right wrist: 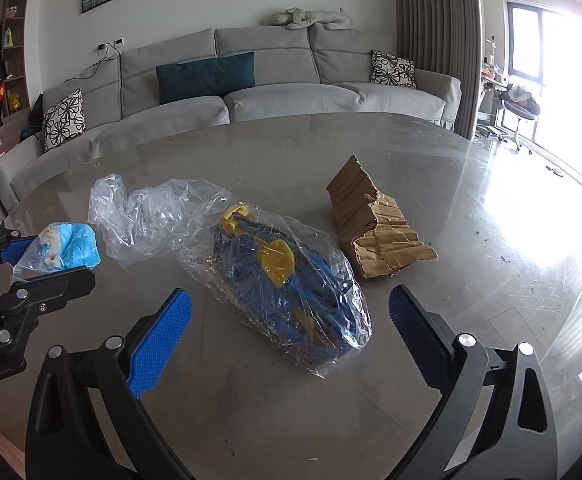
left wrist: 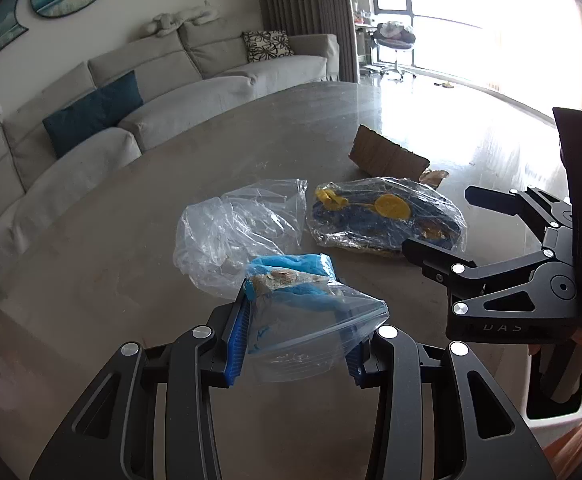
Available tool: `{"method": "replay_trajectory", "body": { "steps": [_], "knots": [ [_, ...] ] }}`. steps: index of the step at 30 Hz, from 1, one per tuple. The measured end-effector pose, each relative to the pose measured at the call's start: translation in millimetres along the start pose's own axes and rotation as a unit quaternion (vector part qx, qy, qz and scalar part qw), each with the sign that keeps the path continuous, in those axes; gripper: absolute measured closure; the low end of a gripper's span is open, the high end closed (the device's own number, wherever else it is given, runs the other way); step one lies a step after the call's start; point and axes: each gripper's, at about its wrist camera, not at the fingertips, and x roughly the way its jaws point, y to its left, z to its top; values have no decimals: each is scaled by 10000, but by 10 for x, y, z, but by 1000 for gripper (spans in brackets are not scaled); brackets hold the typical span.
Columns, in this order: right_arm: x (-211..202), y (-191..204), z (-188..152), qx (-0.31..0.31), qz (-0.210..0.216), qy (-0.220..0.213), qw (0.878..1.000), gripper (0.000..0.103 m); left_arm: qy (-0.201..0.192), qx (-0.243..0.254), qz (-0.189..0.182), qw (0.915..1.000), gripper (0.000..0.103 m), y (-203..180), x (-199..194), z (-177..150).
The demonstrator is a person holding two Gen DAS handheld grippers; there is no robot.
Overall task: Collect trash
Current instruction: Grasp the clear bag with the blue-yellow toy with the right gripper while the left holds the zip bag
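My left gripper (left wrist: 299, 332) is shut on a clear zip bag (left wrist: 303, 312) with crumpled blue material and crumbs inside; its blue pads press on both sides. The right wrist view shows this bag (right wrist: 67, 248) at the far left, in the left gripper (right wrist: 47, 264). My right gripper (right wrist: 291, 294) is open, a finger on each side of a plastic-wrapped blue and yellow bundle (right wrist: 287, 280), not touching it. An empty crumpled clear bag (right wrist: 151, 216) lies between the two. Torn brown cardboard (right wrist: 371, 224) stands behind the bundle.
Everything lies on a round grey table (right wrist: 251, 420) with a glossy, scratched top. A grey sofa (right wrist: 275, 96) with cushions runs behind the far edge. Bright windows and a chair are at the right.
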Motion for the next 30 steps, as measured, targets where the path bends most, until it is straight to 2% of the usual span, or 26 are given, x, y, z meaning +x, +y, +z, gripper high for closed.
{"method": "replay_trajectory", "body": {
  "steps": [7,9,12,13,14,15,16,17,18,20,22,30],
  "knots": [
    [287,30,-22,40,65,457,9989,5,85,75,46,9999,62,17,70,-43],
    [362,56,-27,3,225,748,9969,5,109,65,52,9999,62,28,85,-44],
    [349,69,-24,-56,178,812,9965,6,133,36,31,9999,62,33,100,-41],
    [333,68,-27,-49,146,766,9969,13,137,28,27,9999,62,33,104,-41],
    [312,72,-35,-75,3,693,9976,31,145,32,24,9999,62,23,111,-42],
    [301,90,-41,-159,-121,638,9978,38,145,37,22,9999,62,13,116,-41],
    [290,82,-44,-182,-94,623,9978,47,140,43,29,9999,62,6,113,-42],
    [269,72,-42,-142,-100,613,9980,66,134,57,33,9999,62,-1,108,-43],
    [245,65,-45,-104,-54,587,9982,74,120,67,34,9999,62,0,102,-46],
    [157,100,-40,-220,-83,468,9986,80,77,73,53,9999,62,-3,83,-48],
    [41,153,-25,-379,-140,290,9988,82,23,65,80,9999,62,1,56,-45],
    [-570,127,121,-393,-330,-317,9982,83,-202,79,-7,9998,62,-89,-100,-16]
  ]
}}
